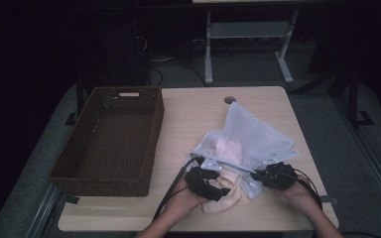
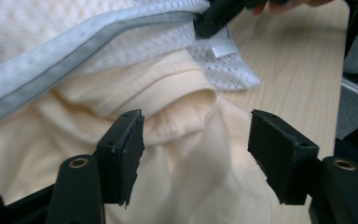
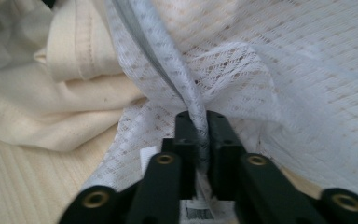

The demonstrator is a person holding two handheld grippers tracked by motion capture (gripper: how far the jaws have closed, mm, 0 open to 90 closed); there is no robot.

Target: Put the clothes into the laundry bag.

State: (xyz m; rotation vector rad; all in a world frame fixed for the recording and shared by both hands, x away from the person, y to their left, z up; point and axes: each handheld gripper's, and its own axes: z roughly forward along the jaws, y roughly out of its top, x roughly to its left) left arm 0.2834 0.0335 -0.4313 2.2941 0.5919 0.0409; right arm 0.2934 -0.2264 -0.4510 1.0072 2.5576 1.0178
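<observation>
A white mesh laundry bag [image 1: 250,131] lies on the right half of the table, and a cream garment [image 1: 221,198] spills out of its near opening. My left gripper [image 1: 218,190] is open over the cream garment [image 2: 168,102]. The folded cloth lies between its spread pads [image 2: 121,154], which do not press on it. My right gripper [image 1: 259,177] is shut on the bag's grey-banded opening edge [image 3: 186,93] and holds it up off the cloth. That gripper's black tip [image 2: 214,16] on the mesh bag [image 2: 98,42] also appears at the top of the left gripper view.
A brown wicker basket [image 1: 99,186] stands empty on the left half of the wooden table [image 1: 193,114]. A round cable hole [image 1: 229,99] sits near the table's far edge. Bare wood lies between the basket and the bag. Beyond the table are a dark floor and desk legs.
</observation>
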